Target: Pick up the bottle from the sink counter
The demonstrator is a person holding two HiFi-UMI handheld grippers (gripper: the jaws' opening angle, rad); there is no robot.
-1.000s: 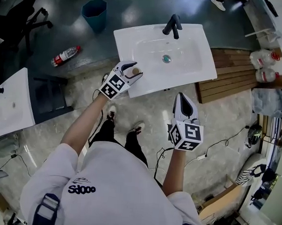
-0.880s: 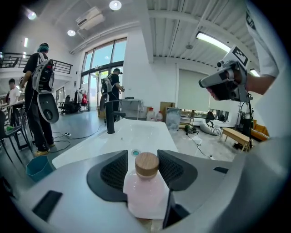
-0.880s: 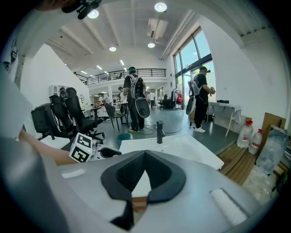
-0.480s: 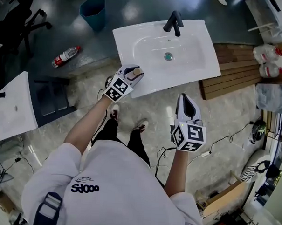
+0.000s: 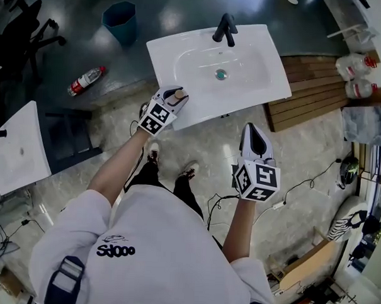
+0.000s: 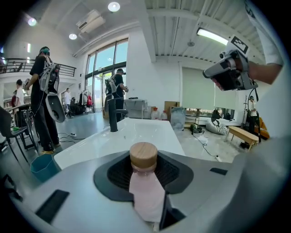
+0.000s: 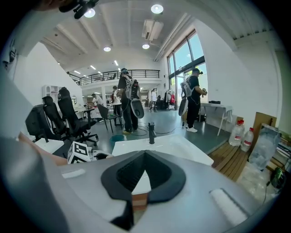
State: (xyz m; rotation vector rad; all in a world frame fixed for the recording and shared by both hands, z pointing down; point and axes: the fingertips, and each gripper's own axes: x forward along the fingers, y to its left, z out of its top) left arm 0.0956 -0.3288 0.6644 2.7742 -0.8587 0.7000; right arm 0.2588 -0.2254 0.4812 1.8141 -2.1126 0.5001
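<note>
A pale pink bottle (image 6: 145,191) with a round wooden cap (image 6: 143,156) stands upright between the jaws of my left gripper (image 6: 143,160), whose pads press on its sides. In the head view this gripper (image 5: 175,94) sits at the front left corner of the white sink counter (image 5: 182,63), with the bottle's cap (image 5: 174,98) showing between its fingers. My right gripper (image 5: 255,129) hangs over the floor in front of the counter, apart from it, jaws together and empty. In its own view, the right gripper (image 7: 144,155) points toward the black faucet (image 7: 151,133).
A black faucet (image 5: 223,28) stands at the counter's back edge. On the floor lie a blue bin (image 5: 119,18) and a plastic bottle (image 5: 86,80). A second white counter (image 5: 17,146) is at the left, a wooden platform (image 5: 312,100) with water jugs (image 5: 355,64) at the right. People stand beyond.
The left gripper's jaws have closed onto the pink bottle at the counter's corner. The right gripper has stayed in front of the counter.
</note>
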